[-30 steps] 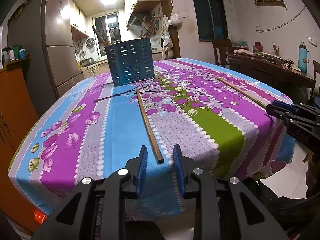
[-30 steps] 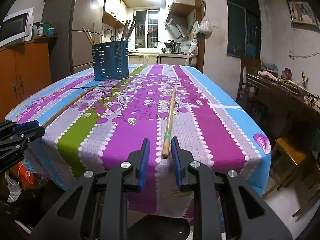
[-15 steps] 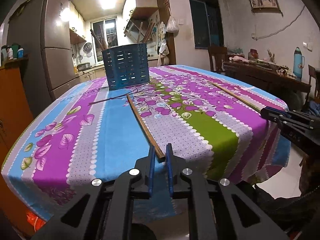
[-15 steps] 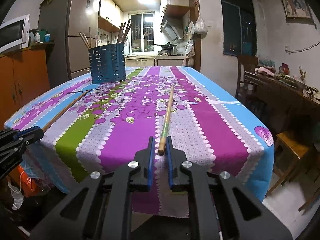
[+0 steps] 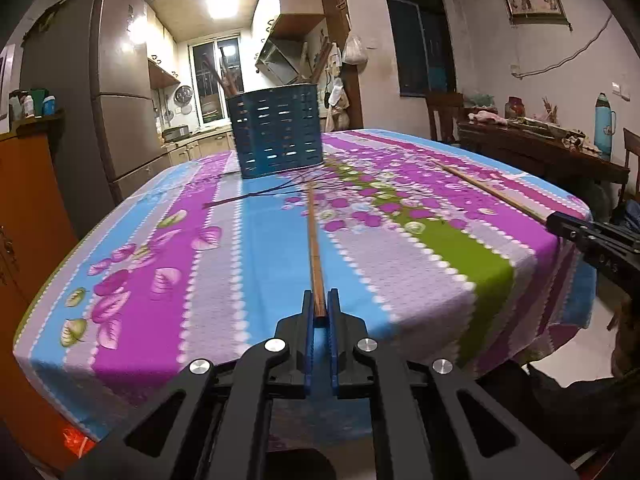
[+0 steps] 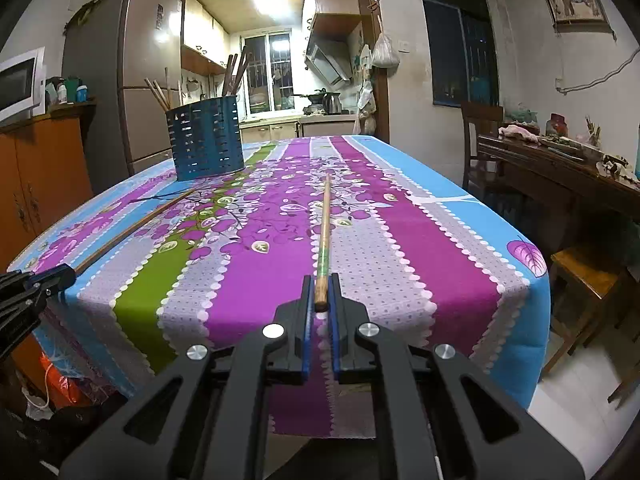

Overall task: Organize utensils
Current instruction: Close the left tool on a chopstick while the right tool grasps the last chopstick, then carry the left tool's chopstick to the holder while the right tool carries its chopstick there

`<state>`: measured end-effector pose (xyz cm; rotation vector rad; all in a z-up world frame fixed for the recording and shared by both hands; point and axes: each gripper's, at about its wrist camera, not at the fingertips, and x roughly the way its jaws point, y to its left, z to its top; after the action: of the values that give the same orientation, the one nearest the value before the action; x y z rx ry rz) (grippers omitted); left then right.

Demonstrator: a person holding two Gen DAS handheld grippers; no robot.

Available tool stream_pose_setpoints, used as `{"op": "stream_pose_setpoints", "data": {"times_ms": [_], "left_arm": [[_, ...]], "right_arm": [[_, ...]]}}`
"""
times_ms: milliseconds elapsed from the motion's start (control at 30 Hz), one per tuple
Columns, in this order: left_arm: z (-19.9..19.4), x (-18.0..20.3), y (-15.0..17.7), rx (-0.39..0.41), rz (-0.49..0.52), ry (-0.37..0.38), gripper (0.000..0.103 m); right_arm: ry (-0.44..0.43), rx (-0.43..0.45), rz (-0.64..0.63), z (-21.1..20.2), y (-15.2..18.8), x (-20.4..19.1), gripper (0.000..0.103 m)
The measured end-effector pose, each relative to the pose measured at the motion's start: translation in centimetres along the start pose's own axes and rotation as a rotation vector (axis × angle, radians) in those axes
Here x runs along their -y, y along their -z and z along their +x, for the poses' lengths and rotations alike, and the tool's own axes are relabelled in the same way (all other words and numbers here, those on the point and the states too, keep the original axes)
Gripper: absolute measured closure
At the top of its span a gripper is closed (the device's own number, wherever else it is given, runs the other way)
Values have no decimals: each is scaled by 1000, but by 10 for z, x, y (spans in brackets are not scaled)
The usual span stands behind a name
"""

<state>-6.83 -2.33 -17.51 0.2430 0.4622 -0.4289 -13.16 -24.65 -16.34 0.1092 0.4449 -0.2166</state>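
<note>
A brown chopstick [image 5: 313, 240] lies along the middle of the left wrist view, its near end clenched between the pads of the left gripper [image 5: 319, 307] at the near edge of the table [image 5: 120, 320]. In the right wrist view a second chopstick [image 6: 325, 224], with a green band, is grasped the same way by the right gripper [image 6: 320, 294]. Both far ends rest on the flowered tablecloth [image 6: 420, 264]. The blue slotted utensil holder [image 5: 276, 136] stands at the far side, upper centre-left of the frame, already with chopsticks inside. The cloth between the grippers and the holder is open. A wooden chair [image 6: 588, 280] stands near the right table edge.
</note>
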Motion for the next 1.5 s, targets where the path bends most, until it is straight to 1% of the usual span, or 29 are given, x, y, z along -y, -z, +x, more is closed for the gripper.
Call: {"op": "stream_pose_setpoints", "data": {"times_ms": [167, 267, 367, 500, 667, 867, 1033, 1200, 1367, 1500], "left_arm": [[2, -19, 2, 2, 0, -39, 96], [-1, -33, -2, 20, -17, -53, 96], [-9, -49, -10, 50, -28, -74, 96], [-24, -66, -28, 95, -42, -81, 96], [-50, -79, -64, 194, -31, -63, 96], [-60, -98, -111, 272, -78, -20, 96], [-55, -111, -145, 294, -98, 8, 96], [-50, -119, -172, 284, -130, 54, 96], [-46, -119, -191, 286, -125, 56, 96], [-44, -119, -204, 291, -128, 59, 96]], "right_arm": [[17, 21, -40, -4, -8, -12, 98], [19, 36, -54, -7, -16, -17, 98], [12, 45, -70, -10, -27, -24, 98], [4, 73, -97, -17, -41, -31, 98], [-20, 133, -134, -28, -66, -39, 98], [-80, 223, -192, -38, -109, -51, 98], [-125, 268, -223, -33, -146, -61, 98], [-185, 293, -222, -29, -181, -65, 98], [-227, 298, -223, -26, -204, -71, 98], [-261, 290, -210, -22, -215, -77, 98]]}}
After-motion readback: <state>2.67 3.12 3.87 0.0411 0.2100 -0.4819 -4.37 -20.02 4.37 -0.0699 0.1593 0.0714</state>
